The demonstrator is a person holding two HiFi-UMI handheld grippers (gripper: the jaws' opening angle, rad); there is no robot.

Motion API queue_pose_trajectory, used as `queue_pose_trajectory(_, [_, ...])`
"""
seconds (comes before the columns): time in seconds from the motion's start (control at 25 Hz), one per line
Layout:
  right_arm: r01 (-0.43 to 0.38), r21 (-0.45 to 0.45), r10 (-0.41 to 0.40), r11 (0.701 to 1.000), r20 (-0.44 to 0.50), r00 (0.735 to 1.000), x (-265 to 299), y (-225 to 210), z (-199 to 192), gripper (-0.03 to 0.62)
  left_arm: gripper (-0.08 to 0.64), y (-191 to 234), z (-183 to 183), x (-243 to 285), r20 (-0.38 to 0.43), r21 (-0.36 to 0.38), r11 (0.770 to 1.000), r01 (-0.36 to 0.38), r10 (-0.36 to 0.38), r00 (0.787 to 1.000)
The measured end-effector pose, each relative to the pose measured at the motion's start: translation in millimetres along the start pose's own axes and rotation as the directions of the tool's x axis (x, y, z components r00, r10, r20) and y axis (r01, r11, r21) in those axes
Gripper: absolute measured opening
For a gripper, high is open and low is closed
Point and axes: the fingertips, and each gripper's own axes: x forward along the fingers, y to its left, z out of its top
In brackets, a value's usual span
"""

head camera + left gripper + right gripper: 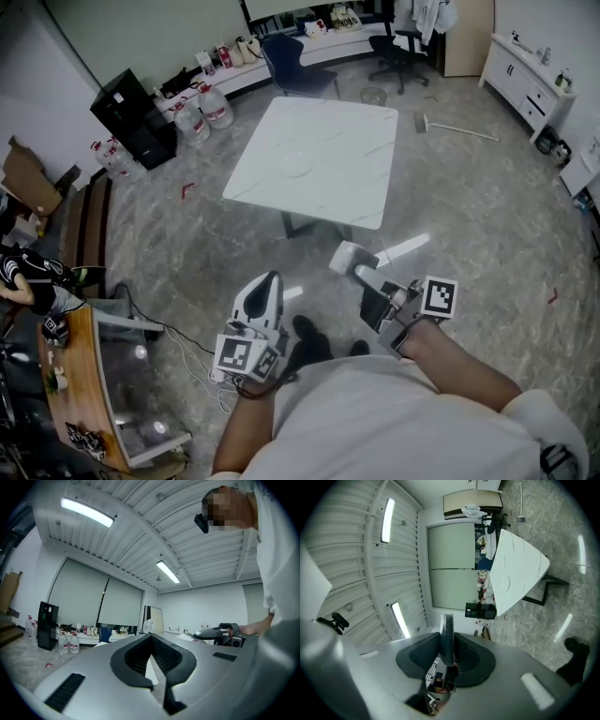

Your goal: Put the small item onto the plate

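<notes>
A clear round plate [297,165] lies near the middle of the white square table [356,192], a few steps ahead of me. I hold both grippers low by my waist, well short of the table. My right gripper [347,259] is shut on the small item [446,634], a thin grey flat piece that stands edge-on between the jaws and sticks out past them. My left gripper [270,281] is shut with nothing in it. The left gripper view [152,656] looks level across the room and catches the right gripper [218,633] in a hand.
A blue chair [291,61] and a black office chair [398,47] stand beyond the table. Water bottles [202,112] and a black cabinet [131,117] sit at the far left. A wooden desk [70,394] is at my left, a white cabinet [525,80] at the right, a broom [459,129] on the floor.
</notes>
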Motion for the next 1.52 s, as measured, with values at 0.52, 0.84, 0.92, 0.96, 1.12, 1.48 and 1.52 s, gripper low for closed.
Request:
queue_pose_trajectory(0.52, [0.056, -0.011, -0.056, 0.998, 0.062, 0.997, 76, -33, 77, 0.095, 0.006, 71, 4, 109, 0.013, -0.027, 0.996, 0.086, -0.085, 0.996])
queue_pose_trajectory(0.84, [0.064, -0.030, -0.060, 0.998, 0.112, 0.992, 180, -45, 131, 0.095, 0.006, 163, 26, 182, -0.001, -0.043, 0.987, 0.153, -0.153, 0.988])
queue_pose_trajectory(0.92, [0.056, -0.042, -0.050, 0.998, 0.130, 0.990, 205, -44, 140, 0.095, 0.006, 182, 28, 194, -0.010, -0.043, 0.984, 0.170, -0.171, 0.985])
queue_pose_trajectory(0.96, [0.053, -0.048, -0.046, 0.997, 0.135, 0.990, 215, -45, 144, 0.095, 0.006, 190, 28, 200, -0.012, -0.043, 0.983, 0.179, -0.179, 0.984])
queue_pose_trajectory(1.12, [0.054, -0.054, -0.045, 0.997, 0.153, 0.987, 247, -52, 154, 0.095, 0.006, 218, 29, 220, -0.006, -0.046, 0.976, 0.213, -0.214, 0.977])
queue_pose_trajectory(1.48, [0.082, -0.044, -0.072, 0.996, 0.186, 0.980, 306, -75, 158, 0.095, 0.006, 270, 36, 233, 0.023, -0.072, 0.956, 0.286, -0.285, 0.958])
queue_pose_trajectory(1.52, [0.087, -0.044, -0.077, 0.995, 0.184, 0.980, 308, -78, 159, 0.095, 0.006, 273, 34, 235, 0.020, -0.077, 0.955, 0.286, -0.285, 0.958])
